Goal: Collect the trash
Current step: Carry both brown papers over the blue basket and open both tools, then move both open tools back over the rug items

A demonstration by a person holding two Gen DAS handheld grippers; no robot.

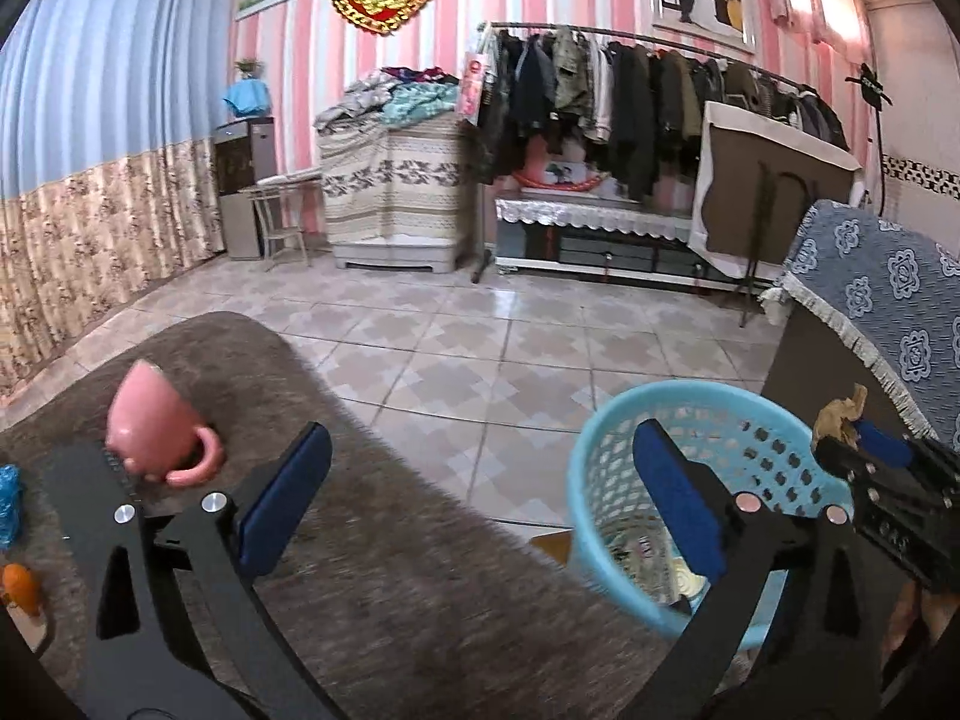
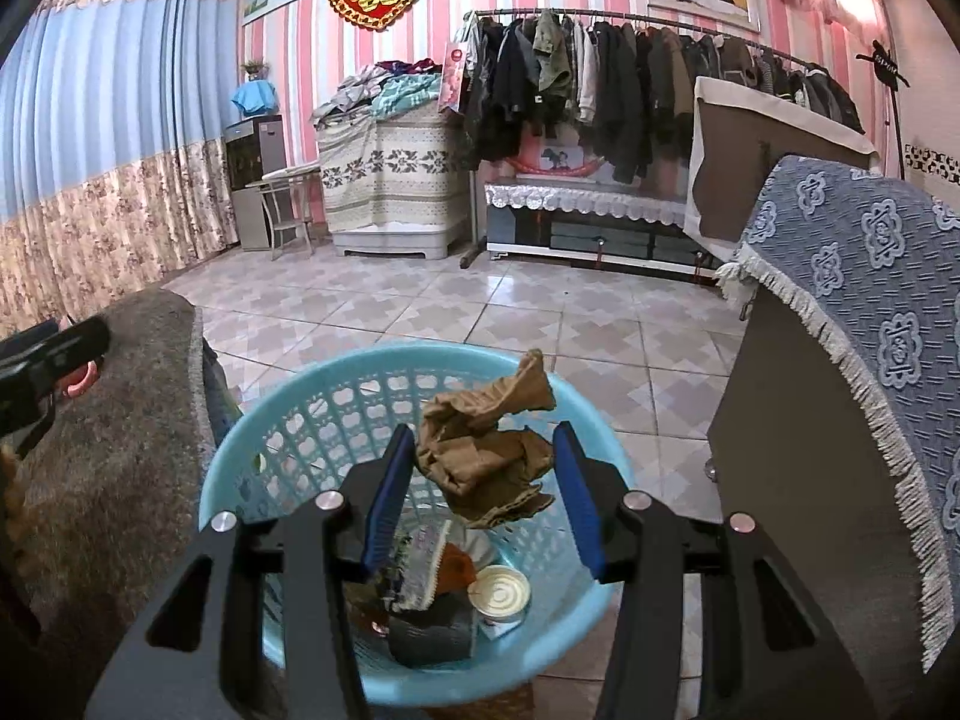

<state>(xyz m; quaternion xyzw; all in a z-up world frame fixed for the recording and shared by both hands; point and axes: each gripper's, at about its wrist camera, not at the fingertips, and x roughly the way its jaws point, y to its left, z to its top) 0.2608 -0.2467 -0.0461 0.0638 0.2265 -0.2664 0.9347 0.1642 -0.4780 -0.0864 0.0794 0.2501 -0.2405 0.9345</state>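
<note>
Crumpled brown paper [image 2: 486,462] between parted right tongs [image 2: 483,501], above blue basket [image 2: 228,468]; left tongs [image 1: 480,498] spread, empty.

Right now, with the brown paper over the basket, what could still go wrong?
1. The crumpled brown paper sits between the right tool's spread pads; whether they grip it is unclear, so it may drop early or snag.
2. The left tool, open, is near the pink mug and could knock it.
</note>
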